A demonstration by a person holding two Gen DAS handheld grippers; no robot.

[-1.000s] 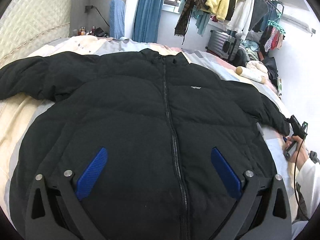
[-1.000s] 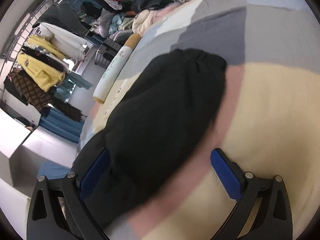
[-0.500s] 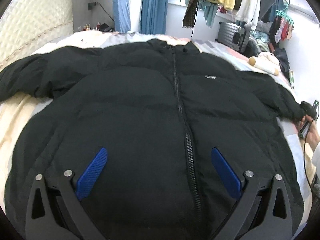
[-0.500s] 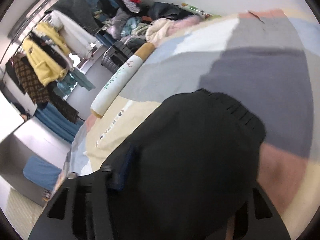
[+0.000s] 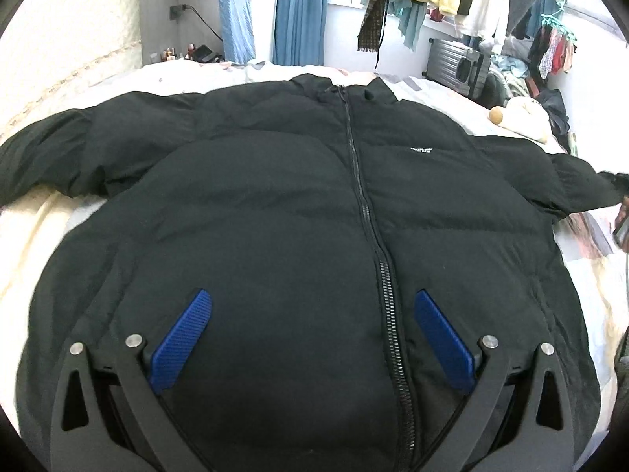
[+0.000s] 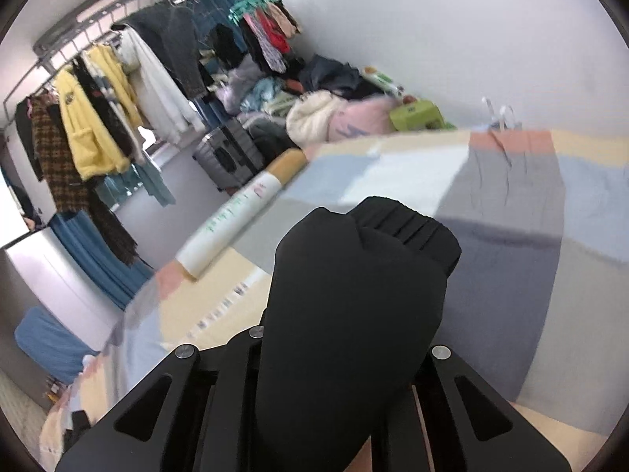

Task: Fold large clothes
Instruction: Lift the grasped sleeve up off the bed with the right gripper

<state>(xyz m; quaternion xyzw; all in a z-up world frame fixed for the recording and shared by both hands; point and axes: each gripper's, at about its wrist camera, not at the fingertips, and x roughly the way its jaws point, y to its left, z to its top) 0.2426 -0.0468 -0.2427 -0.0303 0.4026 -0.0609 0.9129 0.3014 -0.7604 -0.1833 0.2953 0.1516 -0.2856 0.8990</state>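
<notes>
Black puffer jacket (image 5: 314,212) lies flat, zipped, front up on bed (image 6: 511,204). R gripper (image 6: 338,358) has just closed, clenched on sleeve cuff (image 6: 393,236). L gripper (image 5: 310,338) released, above jacket hem, nothing between pads. Risk: slick cuff may slip out mid-fold; sleeve drag could shift body. L view shows whole jacket; R view only cuff w/ rolled mat (image 6: 236,212) beyond it.

A zipped black puffer jacket (image 5: 298,212) lies spread across the bed (image 5: 35,236), left gripper (image 5: 314,338) jaws wide above its hem.

White walls (image 6: 452,31), blue curtain (image 5: 299,15), crowded clothes rail (image 6: 98,35), patchwork bed (image 6: 511,204).
</notes>
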